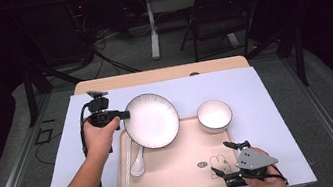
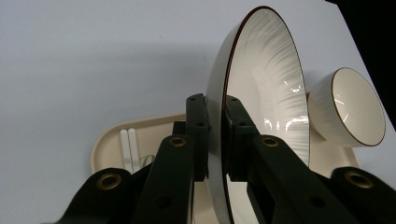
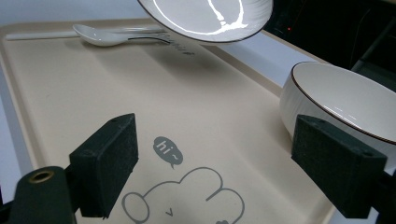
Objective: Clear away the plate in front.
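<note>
A white plate with a dark rim (image 1: 151, 121) is held tilted above the beige tray (image 1: 178, 182). My left gripper (image 1: 124, 114) is shut on its left rim. In the left gripper view both black jaws clamp the plate's edge (image 2: 215, 135), one on each face. A white bowl (image 1: 214, 115) sits at the tray's far right corner. A white spoon (image 1: 137, 164) lies on the tray's left side, partly under the plate. My right gripper (image 1: 221, 158) hovers over the tray's near right corner, open, with nothing between its pads (image 3: 105, 163).
White chopsticks (image 2: 129, 150) lie along the tray's left edge. The tray rests on a pale blue table (image 1: 265, 88) with bare room behind and to the right. A folding chair (image 1: 217, 9) and table legs stand on the floor beyond.
</note>
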The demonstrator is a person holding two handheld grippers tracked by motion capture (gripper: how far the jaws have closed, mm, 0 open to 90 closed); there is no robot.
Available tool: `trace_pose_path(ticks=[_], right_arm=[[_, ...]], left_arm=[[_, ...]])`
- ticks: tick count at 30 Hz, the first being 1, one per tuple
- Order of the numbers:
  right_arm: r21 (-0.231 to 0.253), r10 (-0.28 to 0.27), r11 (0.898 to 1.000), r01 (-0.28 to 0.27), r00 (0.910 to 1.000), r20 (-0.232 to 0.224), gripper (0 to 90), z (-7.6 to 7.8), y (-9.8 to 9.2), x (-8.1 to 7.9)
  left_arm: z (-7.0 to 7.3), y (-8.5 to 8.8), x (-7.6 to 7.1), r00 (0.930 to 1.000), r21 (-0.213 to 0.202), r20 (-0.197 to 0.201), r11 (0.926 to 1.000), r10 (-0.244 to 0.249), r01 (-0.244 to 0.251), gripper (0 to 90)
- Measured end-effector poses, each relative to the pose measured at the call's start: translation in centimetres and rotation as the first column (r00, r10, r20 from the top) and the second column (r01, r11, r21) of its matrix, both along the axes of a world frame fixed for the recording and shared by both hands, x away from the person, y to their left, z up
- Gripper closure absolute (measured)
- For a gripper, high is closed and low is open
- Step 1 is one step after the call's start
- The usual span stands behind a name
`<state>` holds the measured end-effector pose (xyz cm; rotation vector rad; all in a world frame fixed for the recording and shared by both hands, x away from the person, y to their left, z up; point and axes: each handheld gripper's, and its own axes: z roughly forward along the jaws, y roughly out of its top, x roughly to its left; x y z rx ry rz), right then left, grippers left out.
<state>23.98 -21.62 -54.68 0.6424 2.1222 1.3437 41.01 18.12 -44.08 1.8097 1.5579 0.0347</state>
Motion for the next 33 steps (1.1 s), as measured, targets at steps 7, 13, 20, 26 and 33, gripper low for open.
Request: trace_pose_path(ticks=[7, 13, 20, 26, 33], right_arm=[[0.0, 0.003, 1.0, -0.003, 1.0, 0.001, 14.1, 0.0, 0.0, -0.1], [-0.001, 0.002, 1.0, -0.002, 1.0, 0.002, 14.1, 0.0, 0.0, -0.1], [0.001, -0.001, 1.0, 0.001, 1.0, 0.001, 14.1, 0.0, 0.0, 0.0], [0.002, 0.001, 1.0, -0.001, 1.0, 0.002, 14.1, 0.0, 0.0, 0.0], [0.002, 0.0, 1.0, 0.0, 1.0, 0.002, 14.1, 0.0, 0.0, 0.0]], left_arm=[[-1.0, -0.2, -1.2, 0.9994, 0.0, -0.019, 0.9995, -0.03, 0.03, 83.2], [-2.0, -0.7, -2.1, 0.9976, -0.02, -0.042, 0.9983, -0.055, 0.055, 83.1], [-2.8, -1.7, -3.0, 0.9926, -0.023, -0.059, 0.9943, -0.106, 0.105, 82.8], [-3.2, -3.2, -3.8, 0.9867, -0.036, -0.066, 0.9885, -0.149, 0.147, 82.7], [-3.9, -5.1, -4.6, 0.9746, -0.053, -0.08, 0.9772, -0.209, 0.205, 82.6]])
